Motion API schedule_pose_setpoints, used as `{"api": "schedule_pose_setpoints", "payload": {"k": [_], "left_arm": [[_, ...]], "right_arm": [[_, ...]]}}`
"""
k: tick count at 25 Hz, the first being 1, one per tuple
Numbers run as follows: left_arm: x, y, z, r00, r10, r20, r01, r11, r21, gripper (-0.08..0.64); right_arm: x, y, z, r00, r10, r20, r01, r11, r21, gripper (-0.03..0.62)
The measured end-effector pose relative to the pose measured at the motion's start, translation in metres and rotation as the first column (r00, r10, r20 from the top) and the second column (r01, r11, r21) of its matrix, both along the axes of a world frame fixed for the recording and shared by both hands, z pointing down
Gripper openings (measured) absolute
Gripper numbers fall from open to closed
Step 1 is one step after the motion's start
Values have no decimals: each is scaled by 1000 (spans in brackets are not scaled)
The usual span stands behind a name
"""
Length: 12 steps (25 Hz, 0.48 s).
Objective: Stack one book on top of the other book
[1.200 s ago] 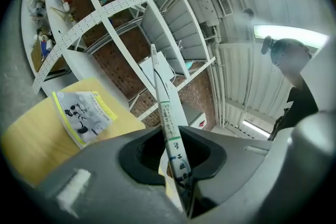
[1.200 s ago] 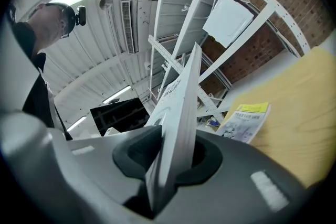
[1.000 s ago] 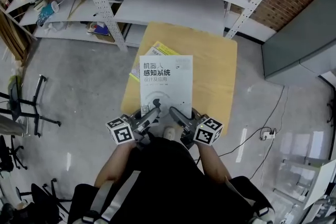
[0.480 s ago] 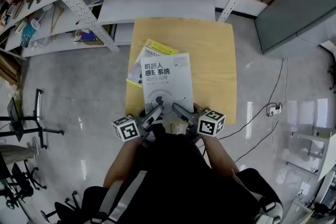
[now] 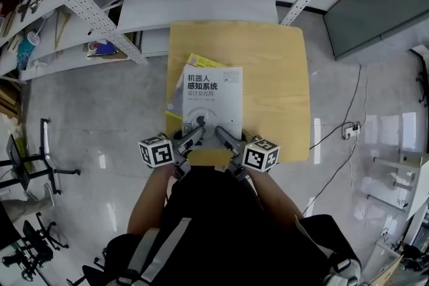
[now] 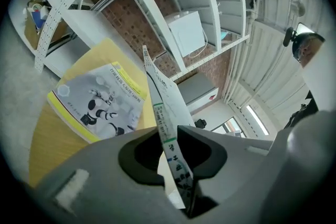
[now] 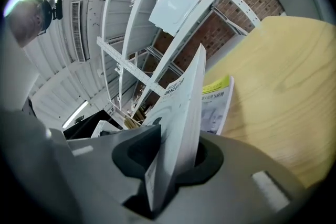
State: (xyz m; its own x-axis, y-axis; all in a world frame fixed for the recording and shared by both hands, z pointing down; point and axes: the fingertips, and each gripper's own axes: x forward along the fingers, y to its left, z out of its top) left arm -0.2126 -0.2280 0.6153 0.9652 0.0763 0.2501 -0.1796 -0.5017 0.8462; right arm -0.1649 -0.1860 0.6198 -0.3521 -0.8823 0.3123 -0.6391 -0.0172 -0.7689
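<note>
Though head view leaves the grip unclear, gripper views show white book [image 5: 213, 96] clamped by left gripper [image 5: 196, 133], jaws just easing wider, and right gripper [image 5: 222, 136]; yellow book [image 6: 97, 99] ahead

The white book [image 5: 213, 104] has a two-line Chinese title in dark blue at the top of its cover: 机器人感知系统. A smaller line sits beneath it, 设计及应用. The yellow-edged book [image 6: 100, 102] under it has print along its yellow border, too small to read.
</note>
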Motion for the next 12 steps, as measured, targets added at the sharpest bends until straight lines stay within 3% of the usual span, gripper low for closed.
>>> {"api": "schedule_pose_setpoints", "payload": {"k": [8, 12], "left_arm": [[-5, -46, 41, 987, 115, 113, -107, 991, -76, 88], [-1, -68, 59, 972, 185, 145, -171, 979, -108, 89]], "right_arm": [[-9, -43, 36, 985, 149, 88, -143, 987, -73, 100], [-8, -62, 52, 974, 211, 87, -202, 974, -101, 103]]}}
